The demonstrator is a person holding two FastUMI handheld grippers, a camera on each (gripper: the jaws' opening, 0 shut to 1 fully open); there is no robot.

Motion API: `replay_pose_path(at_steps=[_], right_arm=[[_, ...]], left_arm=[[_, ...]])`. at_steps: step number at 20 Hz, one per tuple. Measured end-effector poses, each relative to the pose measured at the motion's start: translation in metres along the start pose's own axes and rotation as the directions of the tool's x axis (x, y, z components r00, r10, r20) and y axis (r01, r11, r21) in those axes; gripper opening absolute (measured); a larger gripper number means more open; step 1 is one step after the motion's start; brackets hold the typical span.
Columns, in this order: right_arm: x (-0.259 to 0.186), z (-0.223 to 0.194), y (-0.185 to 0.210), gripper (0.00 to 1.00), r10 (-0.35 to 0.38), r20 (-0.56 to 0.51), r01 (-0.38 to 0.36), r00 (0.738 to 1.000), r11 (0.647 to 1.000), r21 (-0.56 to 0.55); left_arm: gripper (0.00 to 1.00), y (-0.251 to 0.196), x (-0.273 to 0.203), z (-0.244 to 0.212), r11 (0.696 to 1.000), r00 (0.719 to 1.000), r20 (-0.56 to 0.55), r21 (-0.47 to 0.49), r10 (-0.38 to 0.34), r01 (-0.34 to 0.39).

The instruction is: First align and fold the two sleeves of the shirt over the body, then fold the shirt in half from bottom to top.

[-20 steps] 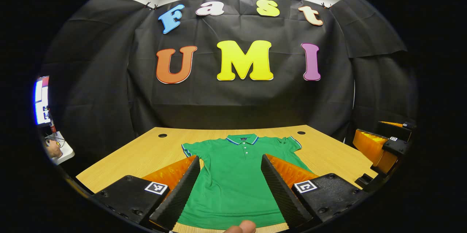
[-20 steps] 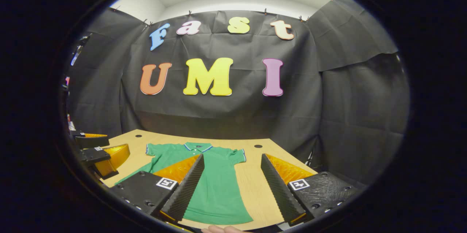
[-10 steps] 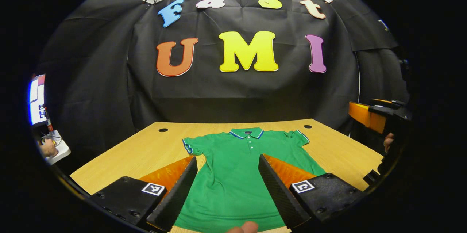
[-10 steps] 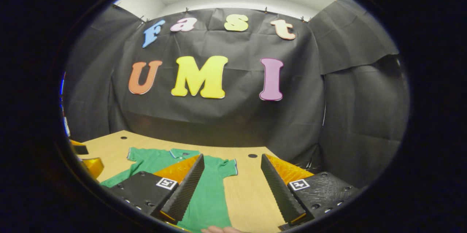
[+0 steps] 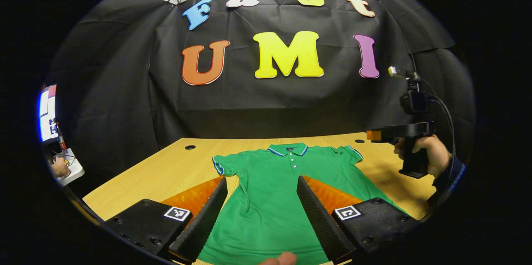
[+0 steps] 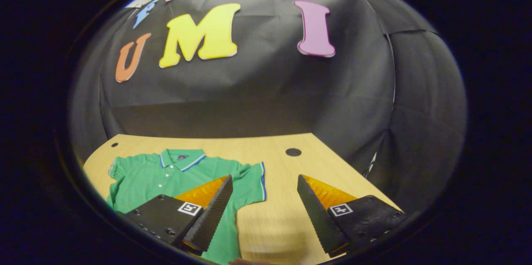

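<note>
A green polo shirt (image 5: 276, 186) lies flat and face up on the wooden table (image 5: 166, 169), collar toward the far wall, both short sleeves spread out. My left gripper (image 5: 262, 182) hovers open over the shirt's lower body, nothing between its fingers. In the right gripper view the shirt (image 6: 166, 173) lies to the left, and my right gripper (image 6: 264, 180) stands open above the table beside the shirt's right sleeve (image 6: 251, 180). Farther off in the left gripper view, the right gripper (image 5: 395, 132) is held by a hand (image 5: 430, 157) above the table's right side.
The table carries two round cable holes near its far edge (image 5: 190, 147) (image 6: 293, 152). Black cloth walls close in the back and sides. A screen and a white device (image 5: 66, 167) sit off the table's left side.
The right gripper has risen and moved forward toward the shirt's right sleeve, coming into fuller sight in the left gripper view. The left gripper has shifted only slightly.
</note>
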State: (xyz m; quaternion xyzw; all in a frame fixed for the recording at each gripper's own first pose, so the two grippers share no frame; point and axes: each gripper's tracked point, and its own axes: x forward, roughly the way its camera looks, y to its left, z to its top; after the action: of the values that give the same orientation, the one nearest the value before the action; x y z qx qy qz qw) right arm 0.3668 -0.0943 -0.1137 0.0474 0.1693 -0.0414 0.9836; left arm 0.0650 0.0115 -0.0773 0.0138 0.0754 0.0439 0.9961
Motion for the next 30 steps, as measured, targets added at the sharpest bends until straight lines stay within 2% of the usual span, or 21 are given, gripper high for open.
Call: replay_pose_path(at_steps=[4,7,10,11,12,13,14,15,18,25,27,30], right_arm=[[0.068,-0.024,-0.008,0.95,-0.035,-0.084,0.035,0.996,0.999,-0.002],[0.095,-0.034,0.004,0.91,0.002,-0.136,0.001,0.991,1.000,0.015],[0.110,-0.040,0.011,0.84,0.001,-0.158,0.001,0.987,1.000,0.014],[0.114,-0.042,0.007,0.68,-0.019,-0.168,0.024,0.986,0.999,0.023],[0.117,-0.044,0.010,0.55,-0.008,-0.186,0.019,0.982,0.998,0.055],[0.118,-0.044,0.015,0.33,0.015,-0.194,0.004,0.981,0.996,0.094],[0.117,-0.046,0.016,0.25,0.031,-0.204,-0.006,0.979,0.993,0.118],[0.118,-0.040,0.014,0.25,0.039,-0.202,-0.010,0.979,0.990,0.144],[0.120,-0.045,0.017,0.01,0.051,-0.205,-0.019,0.977,0.988,0.156],[0.105,-0.011,0.036,0.01,0.027,-0.124,-0.030,0.992,0.999,-0.022],[0.104,-0.006,0.047,0.01,0.008,-0.097,-0.019,0.995,0.994,-0.112],[0.095,-0.002,0.077,0.01,0.027,-0.064,-0.040,0.998,0.976,-0.216]], left_arm=[[1.00,0.006,0.017,-0.019,1.000,0.999,-0.044,0.011,0.024,-0.023],[1.00,0.011,0.027,-0.035,0.999,0.996,-0.083,0.017,0.043,-0.042],[1.00,0.014,0.037,-0.050,0.999,0.991,-0.127,0.018,0.051,-0.049],[1.00,0.016,0.038,-0.052,0.998,0.988,-0.141,0.023,0.058,-0.055],[1.00,0.018,0.037,-0.053,0.998,0.987,-0.147,0.029,0.063,-0.060],[1.00,0.019,0.037,-0.053,0.998,0.987,-0.143,0.031,0.066,-0.062],[1.00,0.019,0.037,-0.052,0.998,0.988,-0.139,0.028,0.065,-0.062],[1.00,0.019,0.038,-0.051,0.998,0.988,-0.139,0.021,0.063,-0.060],[1.00,0.020,0.037,-0.053,0.998,0.986,-0.150,0.016,0.065,-0.063],[1.00,0.022,0.037,-0.052,0.998,0.986,-0.155,0.005,0.064,-0.064],[1.00,0.024,0.036,-0.052,0.997,0.985,-0.156,-0.002,0.070,-0.071],[1.00,0.032,0.035,-0.051,0.996,0.985,-0.152,-0.012,0.086,-0.088]])
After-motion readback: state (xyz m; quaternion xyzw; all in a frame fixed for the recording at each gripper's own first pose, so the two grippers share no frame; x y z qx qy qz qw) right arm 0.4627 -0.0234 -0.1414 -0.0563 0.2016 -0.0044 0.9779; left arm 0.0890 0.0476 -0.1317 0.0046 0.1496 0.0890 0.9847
